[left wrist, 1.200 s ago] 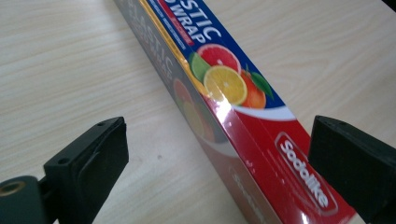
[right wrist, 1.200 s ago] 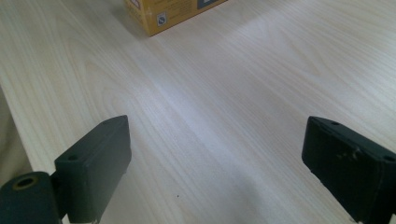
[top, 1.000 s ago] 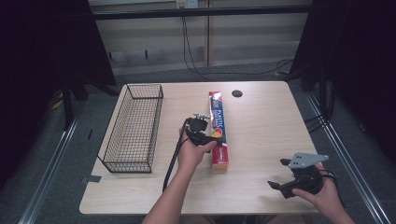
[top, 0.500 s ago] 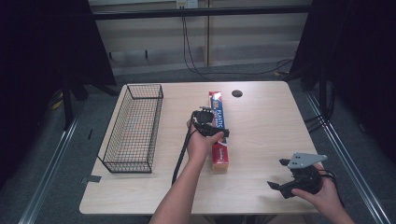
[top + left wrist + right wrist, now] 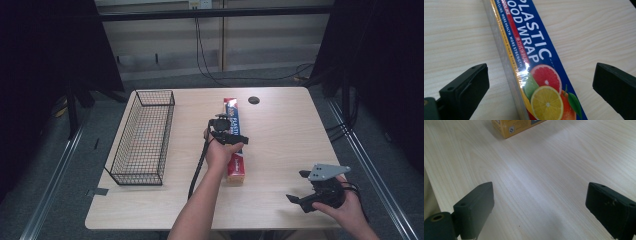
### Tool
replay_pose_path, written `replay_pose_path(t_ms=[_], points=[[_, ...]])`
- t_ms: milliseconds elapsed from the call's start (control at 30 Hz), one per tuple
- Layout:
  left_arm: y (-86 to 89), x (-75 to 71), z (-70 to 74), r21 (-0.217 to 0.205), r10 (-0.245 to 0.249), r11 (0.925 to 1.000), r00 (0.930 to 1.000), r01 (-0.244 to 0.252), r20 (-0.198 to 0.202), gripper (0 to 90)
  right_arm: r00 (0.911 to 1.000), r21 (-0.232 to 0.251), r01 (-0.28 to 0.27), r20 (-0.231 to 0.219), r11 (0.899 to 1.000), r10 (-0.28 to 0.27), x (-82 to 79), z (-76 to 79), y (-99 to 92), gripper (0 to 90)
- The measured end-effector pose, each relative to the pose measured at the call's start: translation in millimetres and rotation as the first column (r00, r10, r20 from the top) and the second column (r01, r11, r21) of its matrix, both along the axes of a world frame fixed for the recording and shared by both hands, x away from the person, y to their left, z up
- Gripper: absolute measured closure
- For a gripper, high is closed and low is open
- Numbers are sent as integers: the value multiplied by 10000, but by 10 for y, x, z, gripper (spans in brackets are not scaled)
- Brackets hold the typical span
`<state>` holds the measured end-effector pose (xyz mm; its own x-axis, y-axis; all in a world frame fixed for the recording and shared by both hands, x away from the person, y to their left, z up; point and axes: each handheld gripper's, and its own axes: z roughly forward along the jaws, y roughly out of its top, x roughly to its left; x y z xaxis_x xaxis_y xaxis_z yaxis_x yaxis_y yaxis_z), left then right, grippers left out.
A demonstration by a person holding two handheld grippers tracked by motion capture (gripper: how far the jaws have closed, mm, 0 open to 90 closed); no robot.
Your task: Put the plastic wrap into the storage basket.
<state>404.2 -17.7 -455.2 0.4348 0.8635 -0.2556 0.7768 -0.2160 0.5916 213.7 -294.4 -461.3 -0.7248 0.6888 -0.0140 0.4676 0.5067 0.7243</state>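
The left tongs (image 5: 539,82) have just been opening and stand wide astride the plastic wrap box (image 5: 534,65) lying on the bench (image 5: 280,125), seemingly without touching it, while the right tongs (image 5: 541,207) gape wide over bare wood.

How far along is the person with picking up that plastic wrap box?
Early on. Nothing looks done: the plastic wrap box lies flat on the table. In hand: the left gripper straddles it, its fingers just opened wider and apart from its sides. Left: closing, lifting, perhaps moving it to the wire basket. The right gripper rests open.
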Motion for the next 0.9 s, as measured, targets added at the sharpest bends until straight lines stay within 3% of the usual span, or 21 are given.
replay_pose_path(t_ms=[67, 267, 467, 567, 900], points=[[0, 18, -26, 244, 154, 9996, 9999, -152, -73, 9, 10000, 2, -9, 21, 10000, 9, -1, -2, 0, 79], [-14, 53, -26, 133, 437, 9990, 9990, -437, -6, 37, 10000, -38, -44, 33, 10000, 45, 6, -6, 4, 80], [-62, 84, -12, 212, 390, 9990, 9992, -388, -106, 47, 10000, -37, -35, 1, 10000, 35, 5, -5, 2, 81], [-92, 102, 9, 448, 332, 9985, 9994, -326, -120, 53, 10000, -41, -67, -6, 10000, 67, 4, -8, 2, 82], [-158, 157, -10, 254, 624, 9978, 9973, -614, -396, 80, 10000, -29, -67, -5, 10000, 67, 4, -7, -7, 83]])
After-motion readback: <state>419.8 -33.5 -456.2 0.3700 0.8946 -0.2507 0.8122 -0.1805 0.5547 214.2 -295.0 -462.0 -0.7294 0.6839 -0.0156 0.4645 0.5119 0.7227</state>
